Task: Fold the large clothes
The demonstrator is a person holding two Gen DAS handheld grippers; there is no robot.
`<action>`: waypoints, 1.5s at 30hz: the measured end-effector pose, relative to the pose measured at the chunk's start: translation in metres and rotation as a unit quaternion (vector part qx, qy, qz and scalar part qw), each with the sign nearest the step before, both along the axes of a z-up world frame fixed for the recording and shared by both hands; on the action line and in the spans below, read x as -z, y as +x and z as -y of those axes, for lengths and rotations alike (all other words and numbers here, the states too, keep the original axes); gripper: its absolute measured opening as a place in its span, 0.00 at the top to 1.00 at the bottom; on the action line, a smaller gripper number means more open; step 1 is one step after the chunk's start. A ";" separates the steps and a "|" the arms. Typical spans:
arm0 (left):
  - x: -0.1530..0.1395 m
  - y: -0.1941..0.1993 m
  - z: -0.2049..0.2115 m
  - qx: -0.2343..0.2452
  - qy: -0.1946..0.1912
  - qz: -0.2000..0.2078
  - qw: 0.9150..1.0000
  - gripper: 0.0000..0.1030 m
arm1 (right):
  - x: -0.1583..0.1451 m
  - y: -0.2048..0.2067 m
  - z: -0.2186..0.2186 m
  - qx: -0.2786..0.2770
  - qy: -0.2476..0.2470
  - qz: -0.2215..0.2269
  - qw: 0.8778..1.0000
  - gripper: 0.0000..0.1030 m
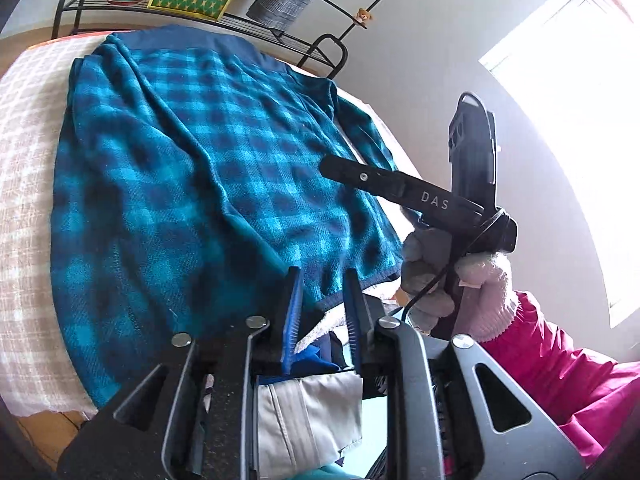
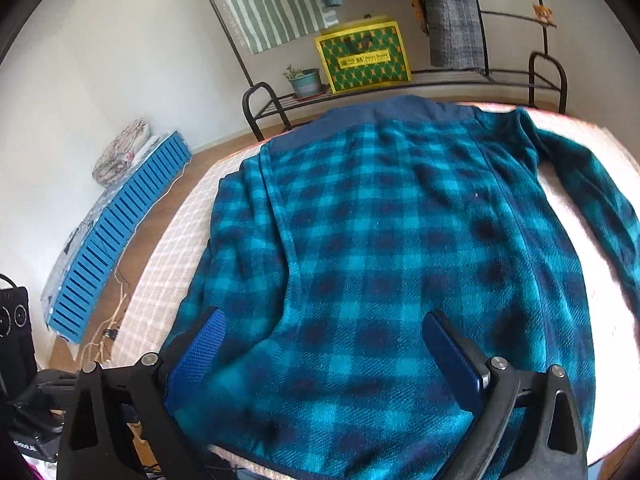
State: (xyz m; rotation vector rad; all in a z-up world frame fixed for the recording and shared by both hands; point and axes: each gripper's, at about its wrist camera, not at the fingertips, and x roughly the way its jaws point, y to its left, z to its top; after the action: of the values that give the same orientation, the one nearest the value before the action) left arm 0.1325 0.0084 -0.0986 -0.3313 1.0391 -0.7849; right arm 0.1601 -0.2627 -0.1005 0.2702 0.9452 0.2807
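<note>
The blue plaid fleece jacket (image 2: 380,240) is lying back-up and spread across the checked cloth of the counter (image 2: 168,264), collar toward the far edge, one sleeve (image 2: 592,200) trailing to the right edge. It is looking soft, thick and limp, light enough to lift but likely to sag and drag, so hem corners and shoulder seams are seeming the best holds. The left hand-held gripper (image 1: 322,300) is hovering nearly closed, holding nothing; the right hand-held gripper (image 2: 324,340) is gaping wide over the hem, empty.
</note>
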 end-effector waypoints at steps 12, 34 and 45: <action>0.090 0.125 -0.101 -0.204 0.022 -0.144 0.968 0.66 | 0.053 -0.014 -0.012 -0.076 0.063 -0.110 0.989 0.18; 0.032 0.147 -0.123 -0.261 0.077 -0.045 0.961 0.97 | 0.056 -0.010 -0.064 -0.161 0.238 -0.166 0.943 0.98; 0.067 0.086 -0.168 -0.280 0.060 -0.098 0.953 0.71 | 0.092 -0.017 -0.121 -0.187 0.168 -0.221 0.943 0.75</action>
State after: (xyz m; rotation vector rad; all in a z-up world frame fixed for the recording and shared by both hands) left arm 0.2190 0.1763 -0.1656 -0.5774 1.0992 -0.1783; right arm 0.1434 -0.1413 -0.1926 0.4796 1.3953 0.7569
